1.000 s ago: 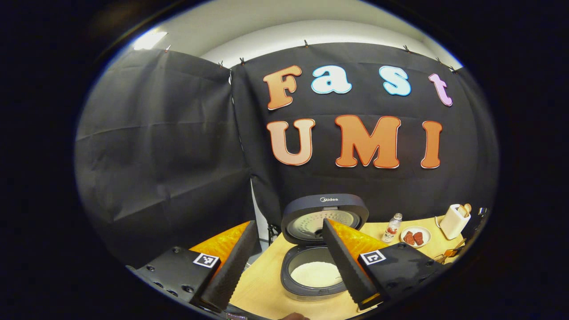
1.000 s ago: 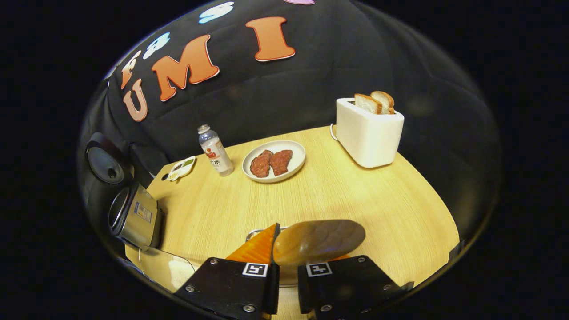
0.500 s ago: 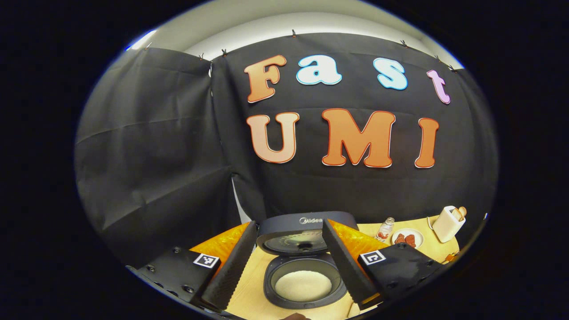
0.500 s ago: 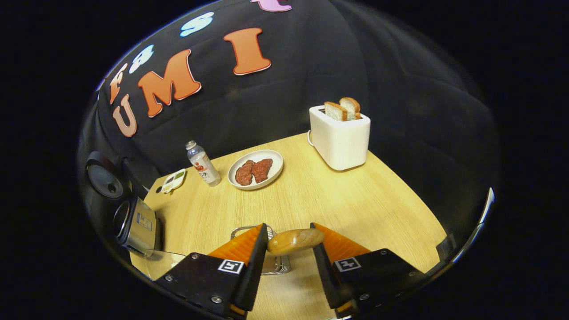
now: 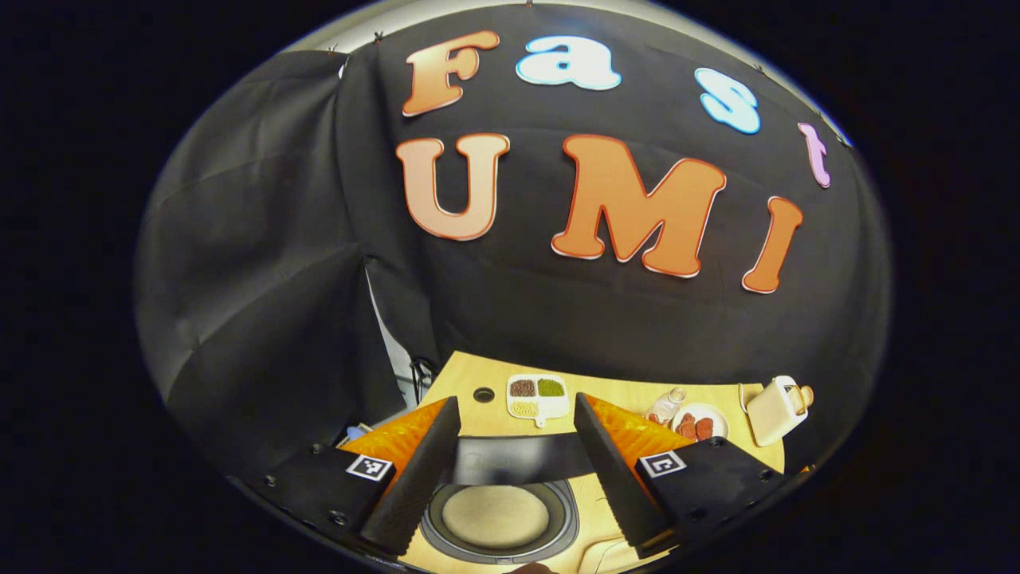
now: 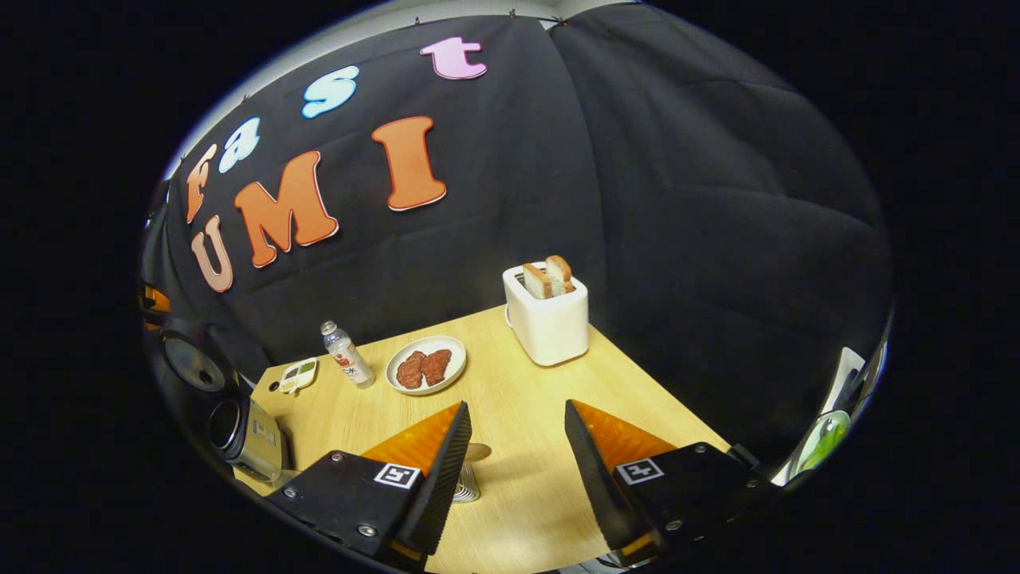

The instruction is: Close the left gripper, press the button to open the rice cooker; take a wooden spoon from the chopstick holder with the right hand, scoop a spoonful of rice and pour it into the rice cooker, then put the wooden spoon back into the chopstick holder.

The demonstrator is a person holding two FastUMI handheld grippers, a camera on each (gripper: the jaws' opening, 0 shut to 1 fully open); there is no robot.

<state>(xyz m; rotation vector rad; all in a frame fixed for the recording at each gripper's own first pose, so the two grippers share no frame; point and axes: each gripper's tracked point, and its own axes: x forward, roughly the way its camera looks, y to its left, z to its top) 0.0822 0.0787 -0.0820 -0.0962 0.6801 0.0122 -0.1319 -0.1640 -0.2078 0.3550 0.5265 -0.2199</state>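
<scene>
The rice cooker (image 5: 498, 518) stands open below my left gripper (image 5: 515, 402), its pot holding white rice and its dark lid (image 5: 518, 458) raised behind. My left gripper is open and holds nothing. In the right gripper view the cooker (image 6: 247, 434) lies at the far left with its lid (image 6: 195, 363) up. My right gripper (image 6: 515, 406) is open, high above the table. The wooden spoon's end (image 6: 479, 452) peeks out from behind one finger, resting in the wire chopstick holder (image 6: 465, 488).
On the wooden table (image 6: 526, 494) stand a white toaster (image 6: 548, 319) with two bread slices, a plate of meat (image 6: 426, 367), a small bottle (image 6: 344, 355) and a divided dish (image 6: 295, 375). Black cloth closes the back and both sides.
My right gripper opened, let go of the spoon in the holder, and rose away from the table. My left gripper moved over the open cooker, staying open.
</scene>
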